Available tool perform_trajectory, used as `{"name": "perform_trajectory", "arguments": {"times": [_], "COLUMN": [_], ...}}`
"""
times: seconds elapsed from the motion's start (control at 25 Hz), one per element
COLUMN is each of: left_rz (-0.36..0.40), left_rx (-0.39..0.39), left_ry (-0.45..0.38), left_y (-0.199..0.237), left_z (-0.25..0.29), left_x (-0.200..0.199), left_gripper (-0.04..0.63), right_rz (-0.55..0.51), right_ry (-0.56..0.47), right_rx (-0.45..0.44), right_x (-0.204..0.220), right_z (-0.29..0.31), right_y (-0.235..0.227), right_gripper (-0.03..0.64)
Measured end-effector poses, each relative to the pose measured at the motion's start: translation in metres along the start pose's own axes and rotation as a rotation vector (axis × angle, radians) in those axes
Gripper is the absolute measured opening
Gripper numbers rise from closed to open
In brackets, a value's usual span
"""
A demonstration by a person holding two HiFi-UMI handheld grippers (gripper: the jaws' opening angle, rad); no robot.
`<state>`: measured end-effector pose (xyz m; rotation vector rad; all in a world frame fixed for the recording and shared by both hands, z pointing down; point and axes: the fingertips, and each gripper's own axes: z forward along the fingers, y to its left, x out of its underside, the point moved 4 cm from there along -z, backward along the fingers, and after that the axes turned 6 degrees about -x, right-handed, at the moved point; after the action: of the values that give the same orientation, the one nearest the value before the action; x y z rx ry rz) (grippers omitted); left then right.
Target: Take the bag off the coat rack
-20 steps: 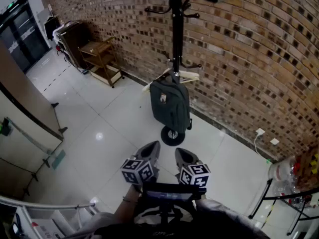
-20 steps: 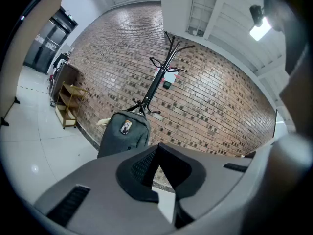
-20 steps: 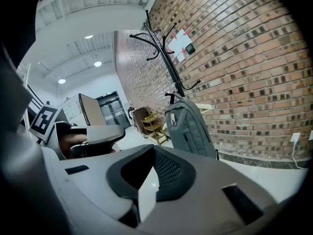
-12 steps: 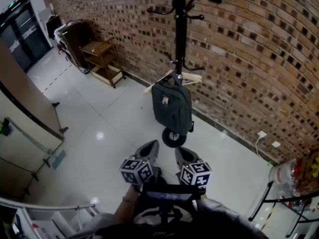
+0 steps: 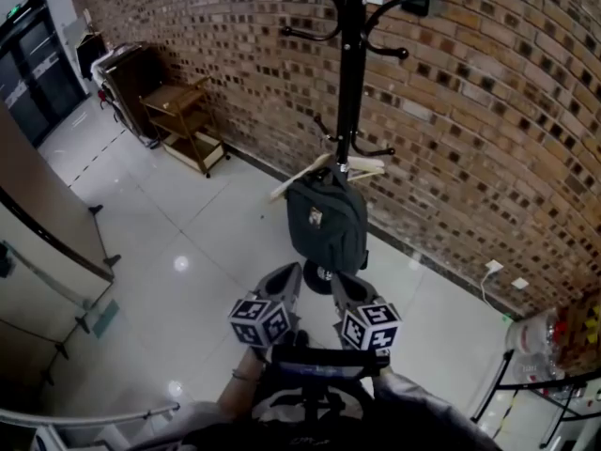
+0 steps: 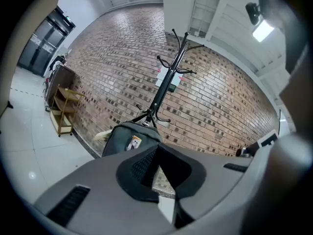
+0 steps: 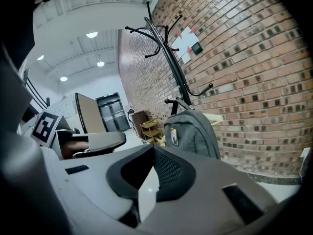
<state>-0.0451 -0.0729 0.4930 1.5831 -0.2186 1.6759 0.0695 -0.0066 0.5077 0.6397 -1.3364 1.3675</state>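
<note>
None of the task is done yet. The grey backpack (image 5: 327, 222) hangs on the black coat rack (image 5: 350, 64), caught by its top loop on a low hook, with a wooden hanger (image 5: 302, 174) poking out behind it. The brick wall (image 5: 488, 139) is beyond.

The left gripper (image 5: 288, 273) and right gripper (image 5: 339, 284) sit side by side, held low in front of the person and aimed forward, slightly down. Both have their jaws together with nothing between the pads. The left gripper view shows the jaw tips meeting, and the right gripper view shows the same.

The backpack is straight ahead of both tools, just past the tips in the head view but apart from them, with no contact. In the left gripper view the backpack (image 6: 128, 138) is above and a bit left of the jaw line. In the right gripper view the backpack (image 7: 190, 131) is above and a bit right of it. So it lies roughly between the two tools' headings. The hook is higher than both tips.

Judged left to do is everything:
- close the gap
- open at least one set of jaws
- grab the top loop or a strap
- lift it up and clear of the hook
- pull the backpack away from the pole

Which strap is reachable can't be told from here, because the loop area is small and dark.
</note>
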Motion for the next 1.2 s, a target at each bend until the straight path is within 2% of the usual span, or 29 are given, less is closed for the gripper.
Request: {"name": "perform_trajectory", "arguments": {"times": [0.2,0.36,0.6,0.8,1.12,1.2], "left_rz": [-0.007,-0.009,0.003,-0.01,-0.018,-0.035], "left_rx": [0.024,0.062,0.123,0.144,0.129,0.117], "left_ry": [0.021,0.04,0.08,0.09,0.087,0.069], "left_y": [0.026,0.045,0.062,0.073,0.076,0.075], "left_z": [0.034,0.062,0.089,0.104,0.124,0.129], "left_x": [-0.021,-0.028,-0.042,-0.05,-0.054,-0.055], "left_gripper": [0.008,0.008,0.008,0.008,0.008,0.008], "right_rz": [-0.024,-0.034,-0.07,-0.083,-0.174,-0.187], "right_ry": [-0.017,-0.023,-0.044,-0.052,0.047,0.069], "right_rx": [0.045,0.019,0.01,0.011,-0.128,-0.171], "right_x": [-0.03,-0.051,-0.081,-0.107,-0.136,-0.141], "right_z": [0.037,0.065,0.089,0.102,0.13,0.135], "right_y": [-0.016,-0.037,-0.069,-0.094,-0.125,-0.131], "right_gripper": [0.01,0.086,0.089,0.089,0.122,0.16]}}
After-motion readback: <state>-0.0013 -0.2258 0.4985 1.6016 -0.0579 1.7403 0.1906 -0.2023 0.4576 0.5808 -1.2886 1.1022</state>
